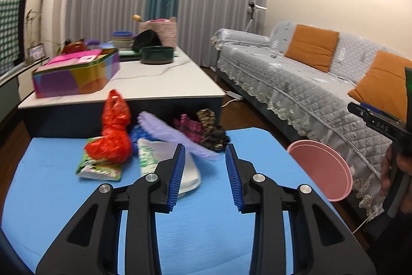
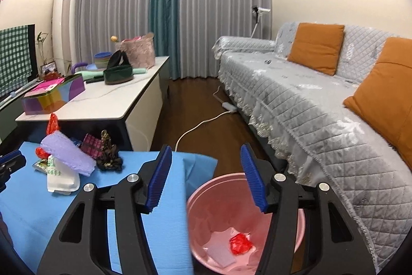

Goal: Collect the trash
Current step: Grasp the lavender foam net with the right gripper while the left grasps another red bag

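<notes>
A pile of trash lies at the far side of the blue mat (image 1: 206, 236): a red plastic bag (image 1: 113, 136), a green snack wrapper (image 1: 99, 168), a white pouch with green print (image 1: 152, 154), a purple spongy piece (image 1: 175, 136) and dark patterned scraps (image 1: 213, 131). My left gripper (image 1: 205, 149) stands open just short of the pile, nothing between its blue pads. My right gripper (image 2: 206, 149) hangs open and empty over the pink bin (image 2: 206, 197), which stands on the floor off the mat's right edge. A red wrapper (image 2: 240, 244) and white scraps (image 2: 221, 254) lie inside the bin.
Behind the mat stands a white-topped coffee table (image 1: 167, 84) with a colourful tin (image 1: 77, 74) and bowls. A grey-covered sofa (image 2: 309, 100) with orange cushions fills the right. A power strip and white cord (image 2: 206, 120) lie on the wooden floor between them.
</notes>
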The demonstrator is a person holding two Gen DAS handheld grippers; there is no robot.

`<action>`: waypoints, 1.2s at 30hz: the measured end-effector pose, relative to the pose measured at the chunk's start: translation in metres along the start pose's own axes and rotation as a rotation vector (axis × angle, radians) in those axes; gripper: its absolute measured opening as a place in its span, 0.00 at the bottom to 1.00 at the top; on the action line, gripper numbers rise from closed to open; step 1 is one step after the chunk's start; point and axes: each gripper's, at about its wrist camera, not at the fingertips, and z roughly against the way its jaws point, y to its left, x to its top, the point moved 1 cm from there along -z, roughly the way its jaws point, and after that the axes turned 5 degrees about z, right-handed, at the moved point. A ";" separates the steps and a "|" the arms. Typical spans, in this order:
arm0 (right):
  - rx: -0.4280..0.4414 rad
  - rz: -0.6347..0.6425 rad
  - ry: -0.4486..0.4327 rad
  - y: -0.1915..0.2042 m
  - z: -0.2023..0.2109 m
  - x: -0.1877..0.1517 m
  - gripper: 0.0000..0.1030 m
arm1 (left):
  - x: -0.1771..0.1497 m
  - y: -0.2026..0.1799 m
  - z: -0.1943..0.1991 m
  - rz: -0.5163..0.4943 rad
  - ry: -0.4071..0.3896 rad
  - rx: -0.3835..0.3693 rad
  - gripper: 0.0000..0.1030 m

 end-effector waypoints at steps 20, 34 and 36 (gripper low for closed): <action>0.234 -0.009 0.079 0.076 -0.049 -0.009 0.41 | -0.007 0.097 -0.015 0.190 0.003 0.168 0.31; 0.438 0.069 0.113 0.161 -0.088 -0.018 0.40 | -0.006 0.153 -0.057 0.295 0.020 0.252 0.32; 0.472 0.110 0.109 0.178 -0.092 -0.017 0.41 | -0.005 0.161 -0.063 0.311 0.023 0.251 0.32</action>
